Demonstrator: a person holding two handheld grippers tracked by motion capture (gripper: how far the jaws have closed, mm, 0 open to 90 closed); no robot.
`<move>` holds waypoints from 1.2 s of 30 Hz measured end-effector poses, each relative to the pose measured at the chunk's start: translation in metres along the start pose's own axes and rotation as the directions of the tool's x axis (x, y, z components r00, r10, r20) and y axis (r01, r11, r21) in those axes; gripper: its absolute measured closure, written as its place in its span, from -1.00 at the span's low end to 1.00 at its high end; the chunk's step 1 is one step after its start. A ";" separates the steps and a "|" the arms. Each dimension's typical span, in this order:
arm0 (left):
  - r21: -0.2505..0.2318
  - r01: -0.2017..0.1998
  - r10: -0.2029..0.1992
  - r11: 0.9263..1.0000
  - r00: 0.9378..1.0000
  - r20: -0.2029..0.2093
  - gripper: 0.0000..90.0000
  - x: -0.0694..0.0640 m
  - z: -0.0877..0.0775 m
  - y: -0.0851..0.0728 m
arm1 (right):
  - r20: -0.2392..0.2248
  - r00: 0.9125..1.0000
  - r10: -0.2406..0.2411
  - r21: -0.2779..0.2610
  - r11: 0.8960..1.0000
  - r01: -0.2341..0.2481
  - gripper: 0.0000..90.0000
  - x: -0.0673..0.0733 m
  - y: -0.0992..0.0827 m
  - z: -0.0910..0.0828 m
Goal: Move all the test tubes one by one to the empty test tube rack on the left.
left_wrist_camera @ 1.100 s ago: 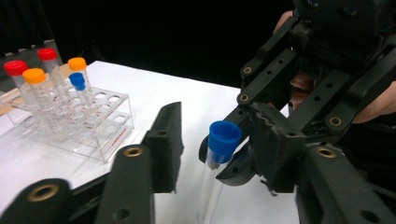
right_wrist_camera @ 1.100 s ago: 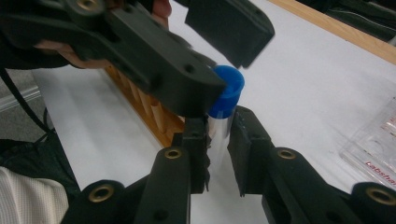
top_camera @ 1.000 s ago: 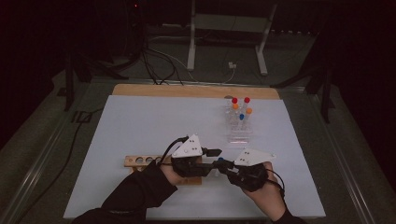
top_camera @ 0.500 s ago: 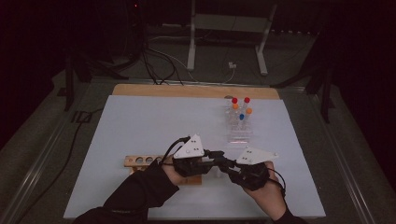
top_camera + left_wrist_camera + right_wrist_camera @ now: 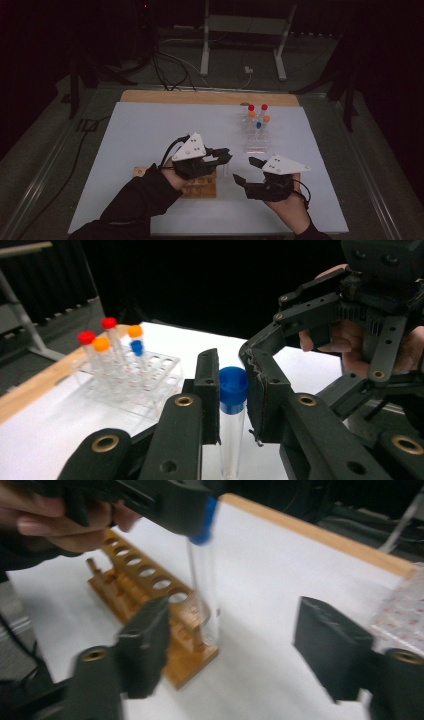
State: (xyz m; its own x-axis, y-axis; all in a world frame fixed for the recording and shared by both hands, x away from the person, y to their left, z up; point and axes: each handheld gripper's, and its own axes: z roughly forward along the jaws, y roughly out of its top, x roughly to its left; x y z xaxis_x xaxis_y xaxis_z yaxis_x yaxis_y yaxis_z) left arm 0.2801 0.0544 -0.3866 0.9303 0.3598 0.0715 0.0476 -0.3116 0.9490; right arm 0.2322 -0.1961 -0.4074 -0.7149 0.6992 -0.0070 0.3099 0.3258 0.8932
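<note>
Left gripper [image 5: 232, 390] is clamping one blue-capped tube [image 5: 232, 410] upright, just above the wooden rack [image 5: 150, 610]. Right gripper [image 5: 232, 652] is standing beside it, its jaws having just been opening, nothing between them. Five capped tubes are sitting in the clear rack [image 5: 256, 135]: two red, two orange, one blue.

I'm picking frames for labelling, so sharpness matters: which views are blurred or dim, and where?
High view: dim, with dark surroundings, but the white table reads clearly. Left gripper view: the blue-capped tube between the jaws is sharp; the clear rack behind is soft. Right gripper view: motion blur throughout, smearing the wooden rack and the jaws.
</note>
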 end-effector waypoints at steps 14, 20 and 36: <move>0.000 -0.003 0.003 1.000 0.995 -0.103 0.73 0.017 -0.041 0.002 | 0.046 0.998 0.032 -0.025 0.999 -0.031 -1.00 -0.004 0.000 0.001; 0.008 0.017 -0.016 1.000 0.993 -0.117 0.73 0.023 -0.049 -0.009 | 0.050 0.998 0.027 -0.031 0.999 -0.025 -1.00 -0.005 -0.001 0.000; 0.041 0.069 -0.064 0.997 0.991 -0.117 0.73 0.020 -0.036 -0.051 | 0.037 0.999 0.027 -0.015 1.000 -0.027 -1.00 -0.005 -0.005 0.002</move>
State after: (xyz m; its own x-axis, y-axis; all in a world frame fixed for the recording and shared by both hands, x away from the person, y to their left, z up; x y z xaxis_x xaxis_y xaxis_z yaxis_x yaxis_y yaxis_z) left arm 0.2828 0.1090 -0.4225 0.8763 0.4795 0.0462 0.1266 -0.3218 0.9383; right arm 0.2355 -0.1998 -0.4133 -0.6827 0.7307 0.0007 0.3191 0.2973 0.8999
